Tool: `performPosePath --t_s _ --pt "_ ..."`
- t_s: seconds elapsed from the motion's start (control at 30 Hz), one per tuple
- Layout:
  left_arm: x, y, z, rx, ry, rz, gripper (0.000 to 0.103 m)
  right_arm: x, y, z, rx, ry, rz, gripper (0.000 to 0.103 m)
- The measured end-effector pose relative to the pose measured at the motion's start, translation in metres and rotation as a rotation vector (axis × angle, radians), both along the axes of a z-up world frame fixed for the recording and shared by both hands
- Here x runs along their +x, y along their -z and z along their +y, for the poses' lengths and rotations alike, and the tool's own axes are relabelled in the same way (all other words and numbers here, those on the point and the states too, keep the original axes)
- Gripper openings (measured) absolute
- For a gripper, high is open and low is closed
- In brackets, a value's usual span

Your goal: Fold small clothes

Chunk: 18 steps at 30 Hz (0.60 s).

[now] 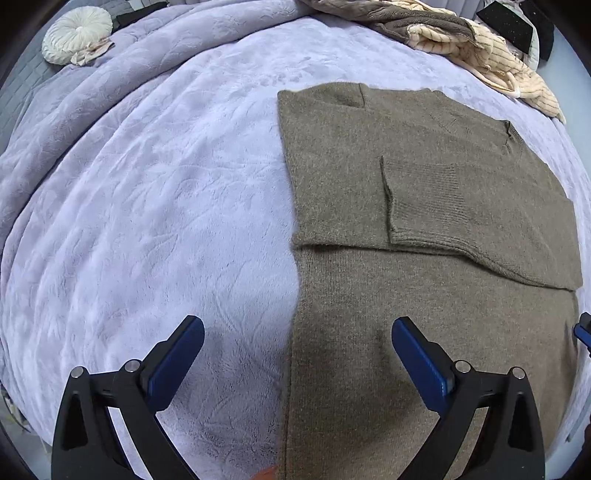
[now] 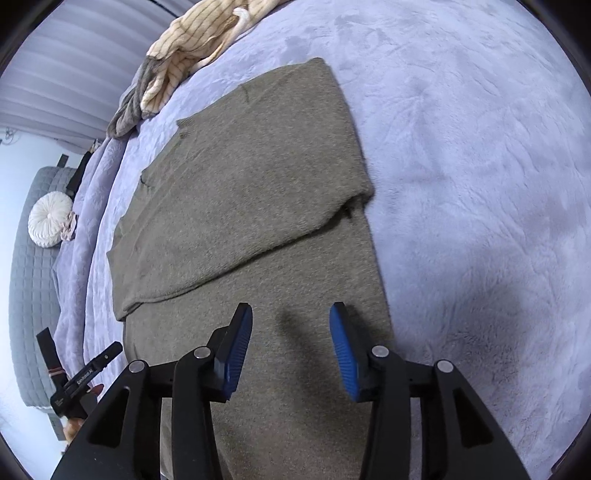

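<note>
An olive-brown knit sweater (image 1: 424, 258) lies flat on the lavender plush blanket (image 1: 147, 203), its sleeves folded in across the chest into a long rectangle. My left gripper (image 1: 297, 332) is open and empty, straddling the sweater's left edge near the hem. My right gripper (image 2: 291, 317) is open and empty, hovering over the sweater (image 2: 251, 221) near its right edge at the lower part. The left gripper's body (image 2: 85, 380) shows at the lower left of the right wrist view.
A heap of cream striped and grey clothes (image 1: 461, 40) lies at the far side of the bed; it also shows in the right wrist view (image 2: 184, 48). A round white cushion (image 1: 75, 33) sits at the far left. A grey quilted bed edge (image 2: 33, 295) lies beyond.
</note>
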<state>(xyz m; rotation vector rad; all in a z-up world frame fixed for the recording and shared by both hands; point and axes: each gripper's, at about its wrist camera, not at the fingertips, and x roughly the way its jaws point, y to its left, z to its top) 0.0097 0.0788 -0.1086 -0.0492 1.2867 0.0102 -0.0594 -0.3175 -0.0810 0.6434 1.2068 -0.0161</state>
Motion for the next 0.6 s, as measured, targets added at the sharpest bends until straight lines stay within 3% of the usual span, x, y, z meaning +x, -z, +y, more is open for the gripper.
performPosePath --t_s 0.23,0.37,0.43,0.5,0.6 --pt "-0.006 0.005 0.001 -0.042 -0.004 0.036 0.102 0.036 -0.016 0.050 -0.088 -0.158 -0.070 0.047" --pt "-0.014 0.008 0.002 -0.064 0.003 0.040 0.102 0.068 -0.016 0.085 -0.204 -0.241 -0.097 0.047" --pt "-0.018 0.009 0.001 -0.044 0.016 0.046 0.102 0.084 -0.006 0.096 -0.246 -0.285 -0.069 0.047" --pt "-0.029 0.011 -0.002 -0.023 0.034 0.050 0.102 0.093 0.012 0.105 -0.299 -0.328 0.015 0.047" --pt "-0.039 0.013 -0.002 -0.018 0.055 0.053 0.102 0.086 0.012 0.113 -0.350 -0.380 0.011 0.047"
